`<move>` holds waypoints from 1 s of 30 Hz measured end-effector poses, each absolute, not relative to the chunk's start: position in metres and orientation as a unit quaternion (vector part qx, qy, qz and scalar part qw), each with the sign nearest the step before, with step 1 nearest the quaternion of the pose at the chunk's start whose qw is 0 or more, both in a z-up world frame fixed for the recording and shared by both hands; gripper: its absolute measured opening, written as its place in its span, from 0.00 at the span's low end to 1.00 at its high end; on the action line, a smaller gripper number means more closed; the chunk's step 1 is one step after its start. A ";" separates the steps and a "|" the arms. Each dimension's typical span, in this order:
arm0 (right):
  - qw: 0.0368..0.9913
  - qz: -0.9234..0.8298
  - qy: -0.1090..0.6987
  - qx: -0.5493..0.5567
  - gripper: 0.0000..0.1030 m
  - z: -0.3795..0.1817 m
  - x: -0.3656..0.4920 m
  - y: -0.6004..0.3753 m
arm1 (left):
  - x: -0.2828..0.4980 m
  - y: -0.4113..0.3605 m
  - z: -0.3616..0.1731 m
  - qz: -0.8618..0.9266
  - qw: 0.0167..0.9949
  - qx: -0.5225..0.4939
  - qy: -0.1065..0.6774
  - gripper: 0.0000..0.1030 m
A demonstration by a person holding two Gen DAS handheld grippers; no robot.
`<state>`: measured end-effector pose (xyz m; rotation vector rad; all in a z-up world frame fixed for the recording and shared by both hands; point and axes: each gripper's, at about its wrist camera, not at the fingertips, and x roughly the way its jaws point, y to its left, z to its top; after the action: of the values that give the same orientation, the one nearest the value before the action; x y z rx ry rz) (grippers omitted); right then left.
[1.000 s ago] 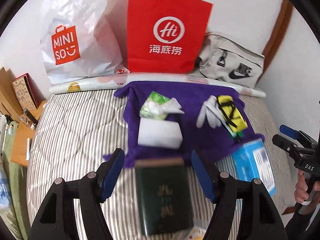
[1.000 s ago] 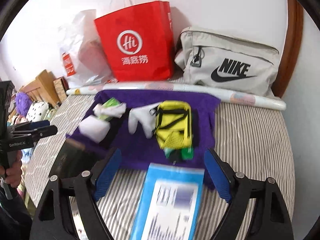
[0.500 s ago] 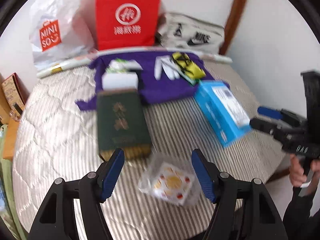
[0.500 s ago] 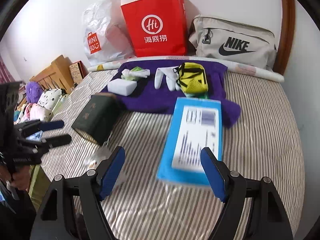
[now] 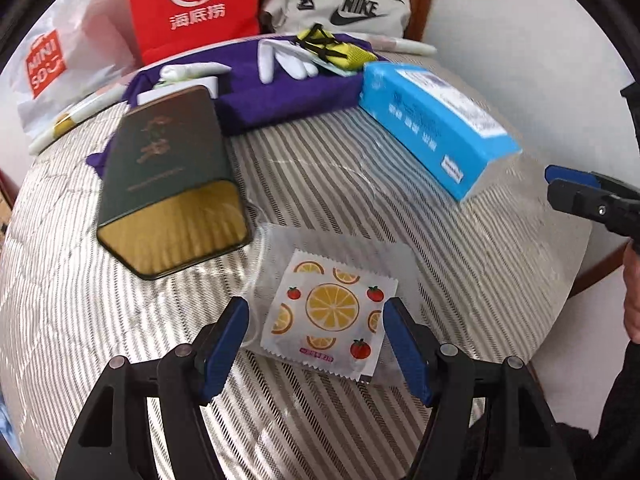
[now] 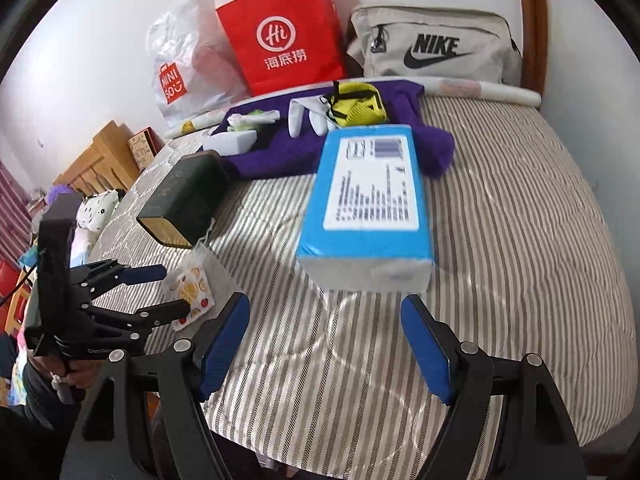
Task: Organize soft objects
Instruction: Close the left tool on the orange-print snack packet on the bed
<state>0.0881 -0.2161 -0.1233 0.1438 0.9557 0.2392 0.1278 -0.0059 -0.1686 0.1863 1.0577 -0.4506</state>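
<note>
The small print on the blue rectangular tissue pack's white label (image 6: 370, 184) is too blurred to read. The red paper shopping bag (image 5: 192, 4) is cut off at the top edge in the left wrist view.

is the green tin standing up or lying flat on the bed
Lying flat. The green tin rests on a broad side on the striped bed cover, its gold end facing the left wrist camera, one corner over the purple cloth.
</note>
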 end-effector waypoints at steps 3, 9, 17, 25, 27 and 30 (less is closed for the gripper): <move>0.876 0.114 0.464 0.071 0.76 -0.131 0.086 -0.218 | 0.128 -0.015 -0.176 -0.220 0.829 0.110 0.501 0.68; 0.869 0.118 0.474 0.078 0.76 -0.141 0.083 -0.219 | 0.126 -0.027 -0.179 -0.223 0.835 0.140 0.483 0.75; 0.865 0.128 0.479 0.077 0.76 -0.145 0.082 -0.212 | 0.125 -0.020 -0.170 -0.230 0.842 0.112 0.475 0.43; 0.861 0.139 0.485 0.068 0.76 -0.147 0.081 -0.200 | 0.126 -0.011 -0.168 -0.246 0.838 0.075 0.480 0.05; 0.859 0.143 0.487 0.064 0.76 -0.147 0.082 -0.196 | 0.125 -0.010 -0.170 -0.230 0.843 0.087 0.479 0.05; 0.859 0.149 0.486 0.058 0.76 -0.147 0.080 -0.191 | 0.127 -0.005 -0.170 -0.234 0.841 0.066 0.483 0.05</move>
<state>0.0804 -0.1905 -0.1466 0.1228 1.0198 0.3121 0.1270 -0.0049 -0.1698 0.1386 1.0212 -0.4939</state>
